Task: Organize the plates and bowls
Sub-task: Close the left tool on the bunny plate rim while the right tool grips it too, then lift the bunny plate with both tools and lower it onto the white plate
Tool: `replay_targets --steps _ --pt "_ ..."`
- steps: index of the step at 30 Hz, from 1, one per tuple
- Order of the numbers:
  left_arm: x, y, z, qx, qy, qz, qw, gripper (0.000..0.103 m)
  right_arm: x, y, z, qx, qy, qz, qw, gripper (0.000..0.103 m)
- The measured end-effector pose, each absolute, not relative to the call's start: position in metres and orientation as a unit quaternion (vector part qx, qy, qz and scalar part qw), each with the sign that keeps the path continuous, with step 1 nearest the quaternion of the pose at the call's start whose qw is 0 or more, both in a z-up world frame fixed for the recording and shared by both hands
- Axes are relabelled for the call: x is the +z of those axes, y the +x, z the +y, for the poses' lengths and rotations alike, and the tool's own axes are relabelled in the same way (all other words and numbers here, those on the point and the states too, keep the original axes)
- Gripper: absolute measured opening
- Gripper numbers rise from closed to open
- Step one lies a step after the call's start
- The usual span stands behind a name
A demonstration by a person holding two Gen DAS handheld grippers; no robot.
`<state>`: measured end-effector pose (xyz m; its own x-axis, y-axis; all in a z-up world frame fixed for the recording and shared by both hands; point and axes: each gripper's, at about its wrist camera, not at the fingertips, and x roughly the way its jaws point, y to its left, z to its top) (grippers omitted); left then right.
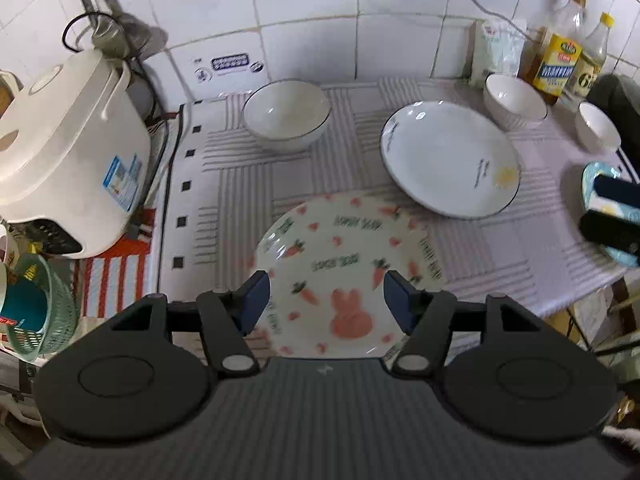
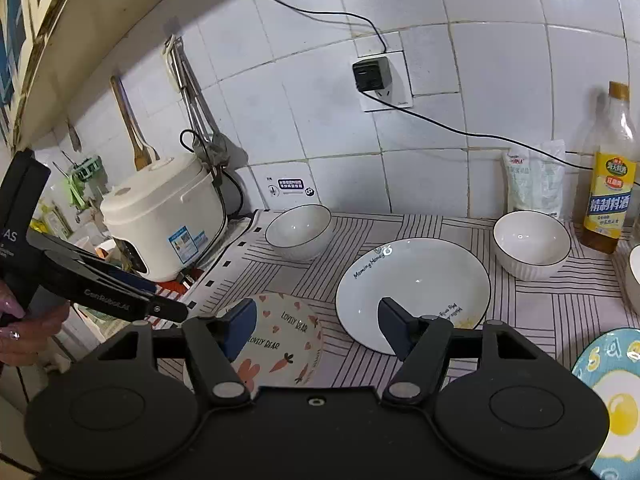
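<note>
Both grippers hang over the counter with their fingers spread wide and nothing between them. The left gripper (image 1: 326, 300) is poised above the near edge of the carrot plate (image 1: 344, 268), which lies flat on the striped cloth (image 1: 224, 184) (a pink rabbit and little carrots printed on it, a bit blurred from this side). The right gripper (image 2: 318, 330) hovers over the gap between that plate and the white plate (image 2: 416, 280), its right finger in front of the white plate's near rim; whether it touches I cannot tell.

Behind the carrot plate, toward the tiled wall, sits a white bowl (image 1: 287, 114). The white plate lies right of the carrot plate, just apart from it. Beyond the white plate stands a second bowl (image 2: 531, 242), close to its far rim, and a third bowl (image 1: 597, 126) further right. At the right edge of the cloth is a blue egg plate (image 2: 612, 392). A rice cooker (image 1: 68, 152) stands left of the cloth, and oil bottles (image 1: 560, 56) stand in the back right corner.
</note>
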<state>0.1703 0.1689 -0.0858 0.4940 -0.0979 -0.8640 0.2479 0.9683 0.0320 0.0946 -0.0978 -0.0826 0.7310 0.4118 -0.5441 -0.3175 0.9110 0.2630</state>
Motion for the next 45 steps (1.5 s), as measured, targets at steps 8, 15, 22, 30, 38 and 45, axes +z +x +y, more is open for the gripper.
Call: replay_targets --steps 8,15,22,30,38,45 --pt "-0.129 0.163 0.208 -0.104 0.083 0.489 0.862 0.073 -0.109 0.083 -0.059 0.166 0.057 0.319 0.931 0.084" --pt "-0.16 0.159 0.224 -0.118 0.099 0.479 0.864 0.074 -0.145 0.073 -0.032 0.154 0.061 0.32 0.933 0.084" --pt "-0.182 0.17 0.237 -0.127 0.064 0.491 0.859 0.067 -0.18 0.086 -0.024 0.167 0.115 0.33 0.922 0.084" --pt "-0.216 0.194 0.24 -0.121 0.044 0.523 0.842 0.055 -0.219 0.108 -0.019 0.17 0.136 0.374 0.901 0.083" --pt "-0.223 0.201 0.24 -0.137 0.024 0.536 0.833 0.035 -0.226 0.126 -0.014 0.185 0.143 0.413 0.88 0.044" --pt "-0.224 0.21 0.231 -0.139 0.025 0.55 0.823 0.032 -0.235 0.136 -0.018 0.167 0.166 0.441 0.866 0.02"
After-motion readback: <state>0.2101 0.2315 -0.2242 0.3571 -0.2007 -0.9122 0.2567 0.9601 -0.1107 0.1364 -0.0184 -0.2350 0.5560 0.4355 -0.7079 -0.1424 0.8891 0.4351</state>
